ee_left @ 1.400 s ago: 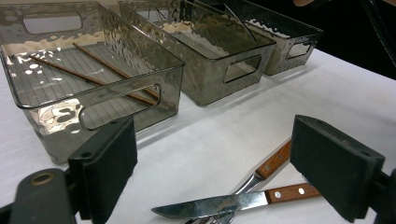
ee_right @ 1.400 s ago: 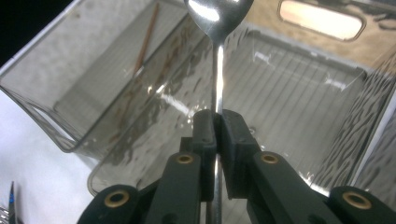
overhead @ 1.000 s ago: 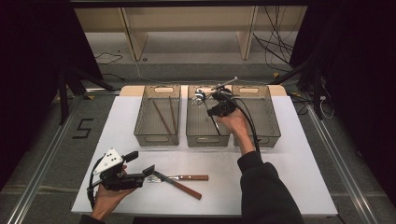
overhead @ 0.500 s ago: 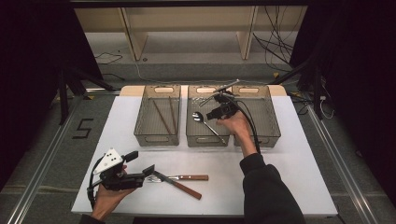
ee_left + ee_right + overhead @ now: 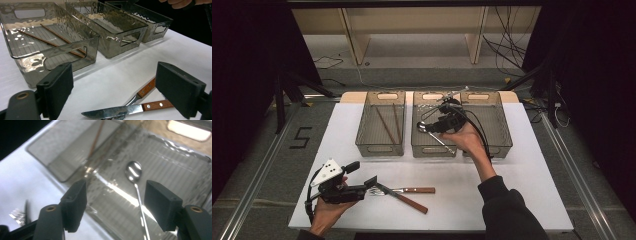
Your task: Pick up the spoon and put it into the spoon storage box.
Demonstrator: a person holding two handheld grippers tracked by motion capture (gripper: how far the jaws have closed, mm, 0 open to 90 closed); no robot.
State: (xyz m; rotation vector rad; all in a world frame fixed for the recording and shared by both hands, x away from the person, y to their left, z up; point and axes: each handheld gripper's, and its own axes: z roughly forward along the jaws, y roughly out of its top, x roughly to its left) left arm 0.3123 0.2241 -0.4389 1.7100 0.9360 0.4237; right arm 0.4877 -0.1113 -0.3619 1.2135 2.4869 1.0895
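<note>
My right gripper (image 5: 432, 127), jaws just opening with nothing between them, hangs mid-frame above the spoon (image 5: 434, 135) lying in the middle bin (image 5: 432, 150). My left gripper (image 5: 373, 181), jaws apart, sits lower left by the knife (image 5: 404, 198).

The table (image 5: 512, 200) has a white top. Three smoky transparent bins stand in a row toward 12 o'clock: left bin (image 5: 380, 149), middle bin (image 5: 432, 150), right bin (image 5: 504, 145), sides close together. Toward 6 o'clock, a wooden-handled knife (image 5: 404, 198) and a wooden-handled fork (image 5: 404, 190) lie crossed on the top.
</note>
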